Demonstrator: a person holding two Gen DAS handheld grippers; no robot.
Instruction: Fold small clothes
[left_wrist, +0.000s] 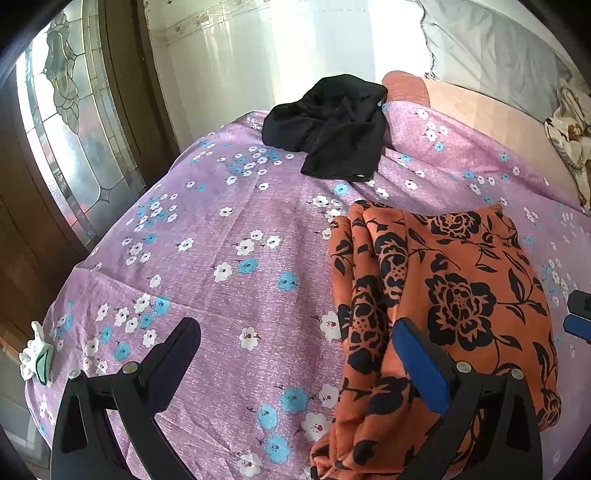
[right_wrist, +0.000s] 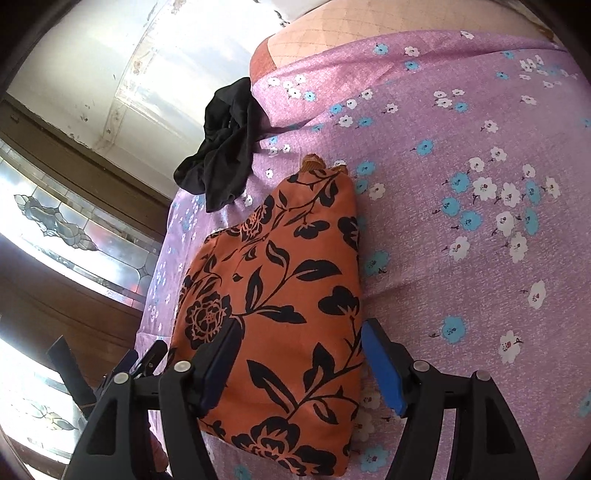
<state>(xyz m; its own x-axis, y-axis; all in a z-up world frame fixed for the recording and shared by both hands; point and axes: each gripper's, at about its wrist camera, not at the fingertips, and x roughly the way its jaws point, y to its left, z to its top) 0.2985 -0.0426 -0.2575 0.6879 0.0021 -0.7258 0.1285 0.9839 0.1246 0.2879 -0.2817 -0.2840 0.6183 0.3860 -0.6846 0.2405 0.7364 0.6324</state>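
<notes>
An orange garment with black flowers (left_wrist: 443, 295) lies folded on the purple flowered sheet (left_wrist: 221, 258); it also shows in the right wrist view (right_wrist: 288, 288). My left gripper (left_wrist: 295, 328) is open at the garment's left edge, its right finger (left_wrist: 421, 354) over the cloth. My right gripper (right_wrist: 299, 332) is open, its jaws straddling the garment's near end. A crumpled black garment (left_wrist: 332, 125) lies further back near the bed's edge, also visible in the right wrist view (right_wrist: 225, 147).
A wooden door with leaded glass (left_wrist: 66, 129) stands left of the bed. A white clip (left_wrist: 35, 356) sits at the sheet's left edge. A patterned cloth (left_wrist: 569, 136) lies at the far right. The other gripper's tips (left_wrist: 578, 314) show at the right edge.
</notes>
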